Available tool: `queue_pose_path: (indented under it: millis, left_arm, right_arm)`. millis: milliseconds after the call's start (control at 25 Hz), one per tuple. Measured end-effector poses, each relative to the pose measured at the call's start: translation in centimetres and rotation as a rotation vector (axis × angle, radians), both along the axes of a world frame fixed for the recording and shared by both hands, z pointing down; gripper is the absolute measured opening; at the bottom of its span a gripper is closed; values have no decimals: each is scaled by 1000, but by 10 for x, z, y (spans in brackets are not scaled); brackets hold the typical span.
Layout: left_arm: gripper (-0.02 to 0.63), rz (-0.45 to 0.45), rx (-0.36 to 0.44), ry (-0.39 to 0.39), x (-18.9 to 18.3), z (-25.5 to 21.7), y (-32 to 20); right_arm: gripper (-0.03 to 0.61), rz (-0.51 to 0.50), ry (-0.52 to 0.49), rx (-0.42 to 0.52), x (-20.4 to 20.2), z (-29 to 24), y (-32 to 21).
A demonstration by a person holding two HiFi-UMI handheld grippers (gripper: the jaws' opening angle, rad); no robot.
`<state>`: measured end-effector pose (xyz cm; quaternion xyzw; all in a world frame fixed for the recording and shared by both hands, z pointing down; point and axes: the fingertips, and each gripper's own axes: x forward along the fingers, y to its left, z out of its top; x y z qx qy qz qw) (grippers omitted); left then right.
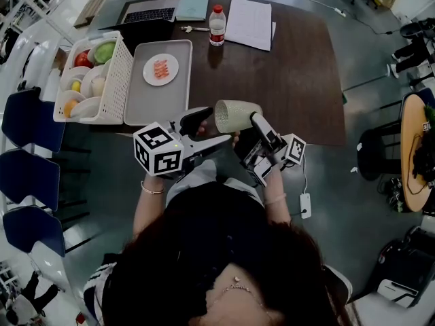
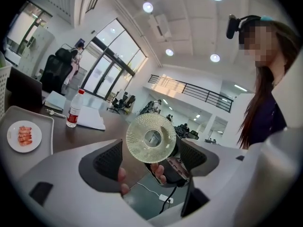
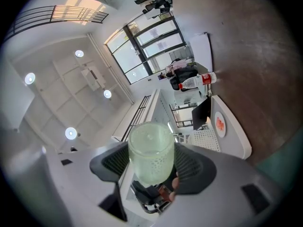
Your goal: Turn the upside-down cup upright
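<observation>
A pale green, bumpy-textured cup (image 1: 236,115) hangs on its side above the near edge of the table, in front of the person's chest. My right gripper (image 1: 250,122) is shut on it; in the right gripper view the cup (image 3: 150,157) sits squeezed between both dark pads (image 3: 191,167). My left gripper (image 1: 204,129) is just left of the cup, jaws wide apart. The left gripper view looks straight at the cup's round end (image 2: 151,137), which floats between the spread pads (image 2: 106,161) without touching them. Fingers of the hand behind show below it.
On the dark brown table (image 1: 292,73) lie a grey tray (image 1: 146,97) with a white plate of food (image 1: 161,69), a white basket (image 1: 117,80) of bowls and fruit, a water bottle (image 1: 217,24), papers (image 1: 249,22) and a laptop (image 1: 146,12). Blue chairs (image 1: 27,121) stand at the left.
</observation>
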<state>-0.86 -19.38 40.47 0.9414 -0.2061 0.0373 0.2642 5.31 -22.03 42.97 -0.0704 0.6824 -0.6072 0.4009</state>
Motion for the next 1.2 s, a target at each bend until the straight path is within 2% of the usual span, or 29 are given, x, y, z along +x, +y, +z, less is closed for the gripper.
queue_pose_path:
  millis: [160, 800, 1200]
  left_arm:
    - [383, 9, 5, 7, 5, -5, -4]
    - [383, 14, 45, -28, 14, -5, -9]
    - [379, -9, 62, -19, 12, -7, -7]
  right_arm:
    - [308, -12, -1, 7, -2, -3, 1]
    - [308, -25, -4, 6, -3, -2, 3]
    - [310, -33, -13, 23, -5, -4, 5]
